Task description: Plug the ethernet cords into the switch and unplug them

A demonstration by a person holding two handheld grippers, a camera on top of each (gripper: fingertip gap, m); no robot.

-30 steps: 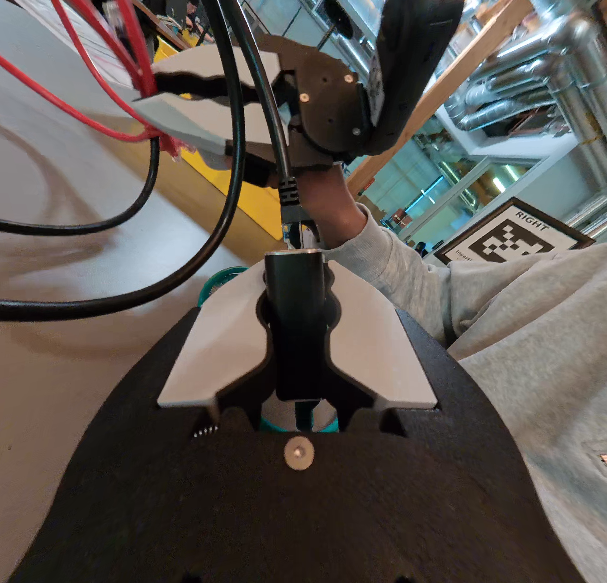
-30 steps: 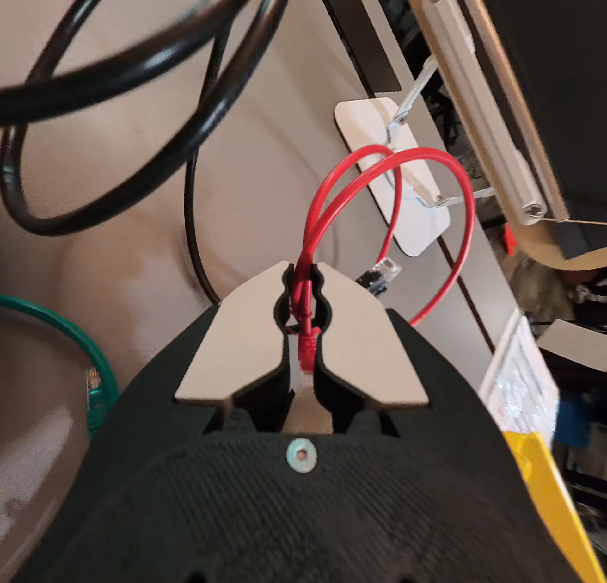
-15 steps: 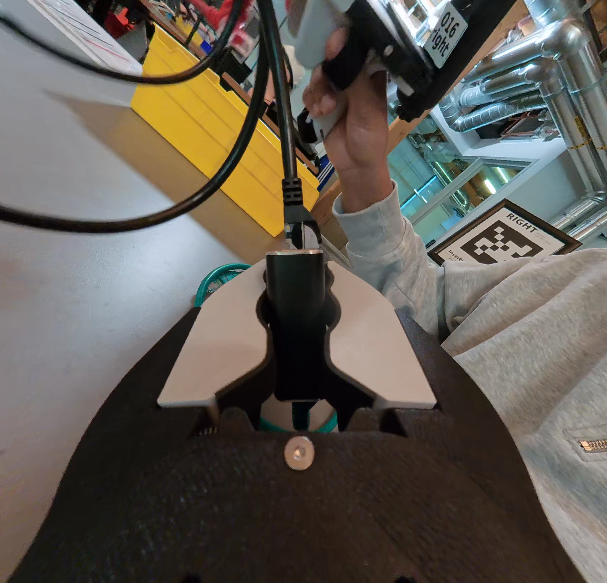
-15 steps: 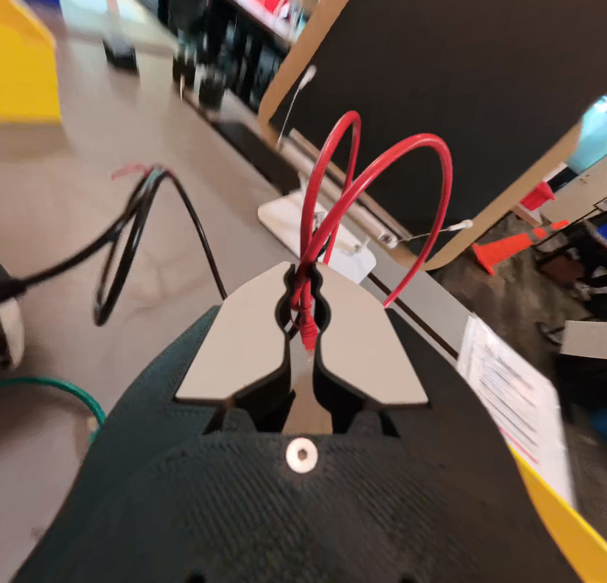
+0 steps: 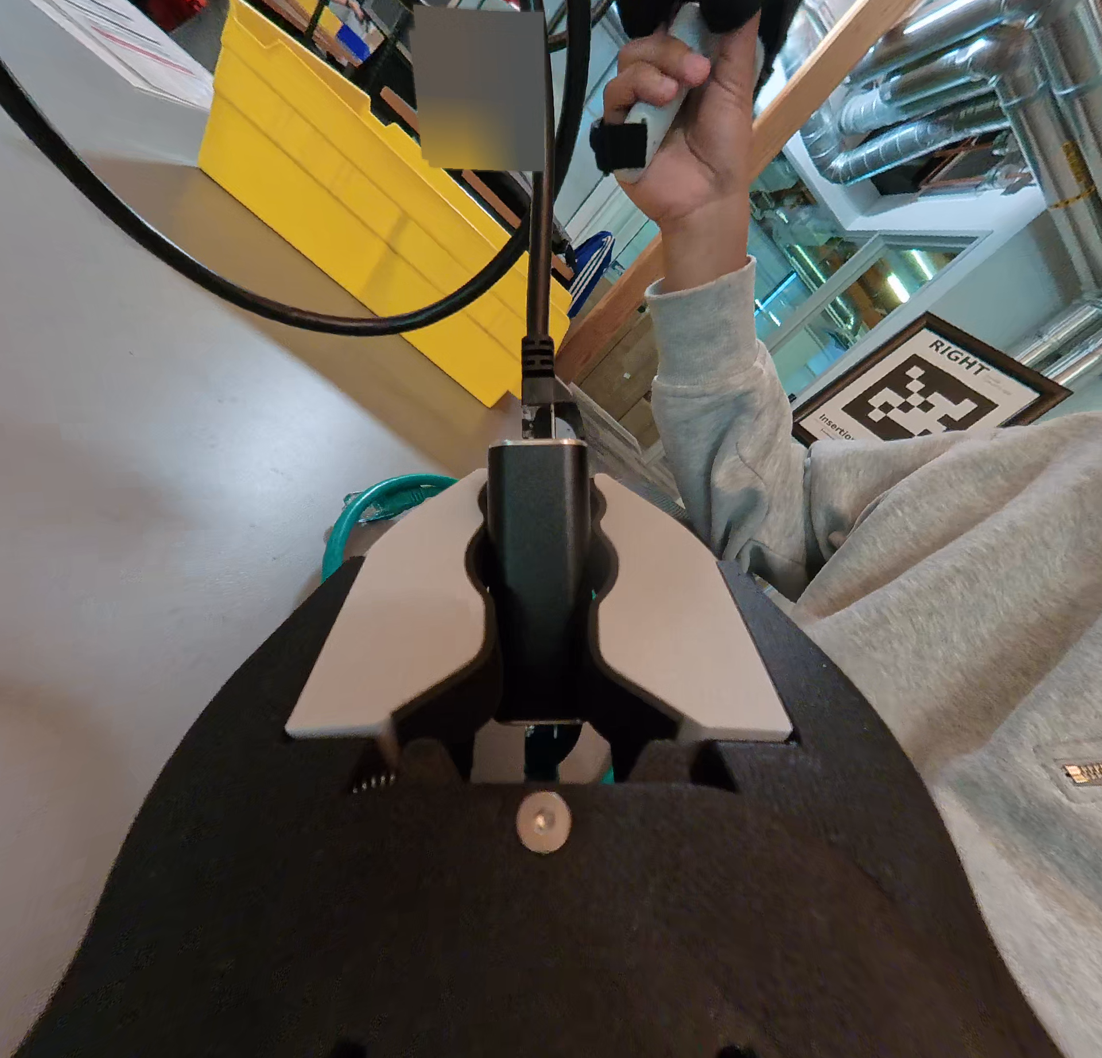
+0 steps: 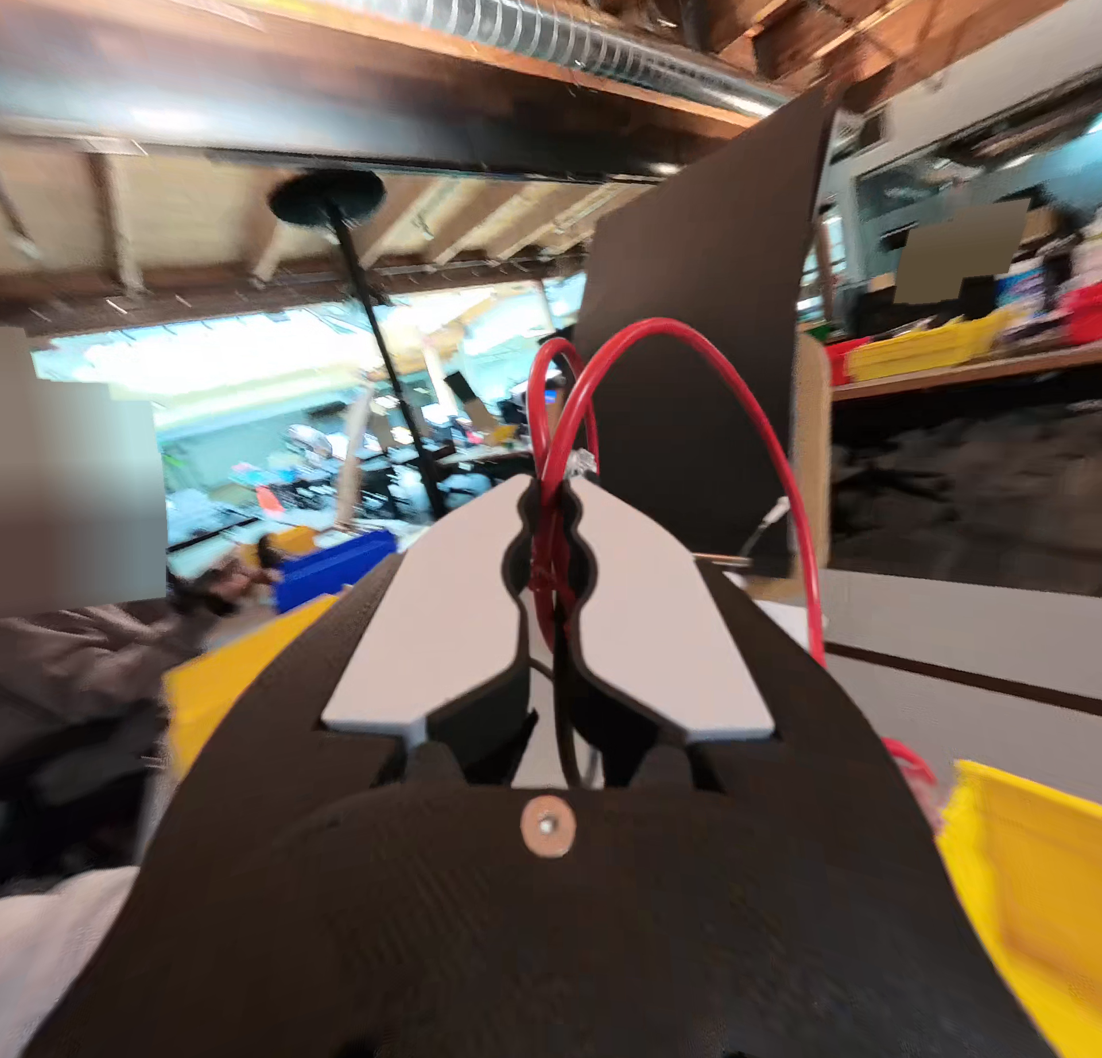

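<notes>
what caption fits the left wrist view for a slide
Left gripper clamps a black switch with a black cord plugged into its far end, above a grey table.

The right claw [image 6: 551,543] has swung up high. A second ago it looked down at the grey desk [image 5: 119,492]; now it faces the wooden ceiling and far shelves. The looped thin red cord [image 6: 686,361] went up with it. From the left claw's [image 5: 539,558] side, the person's hand [image 5: 686,123] has climbed, and the long black cord [image 5: 539,242] now rises straight.
</notes>
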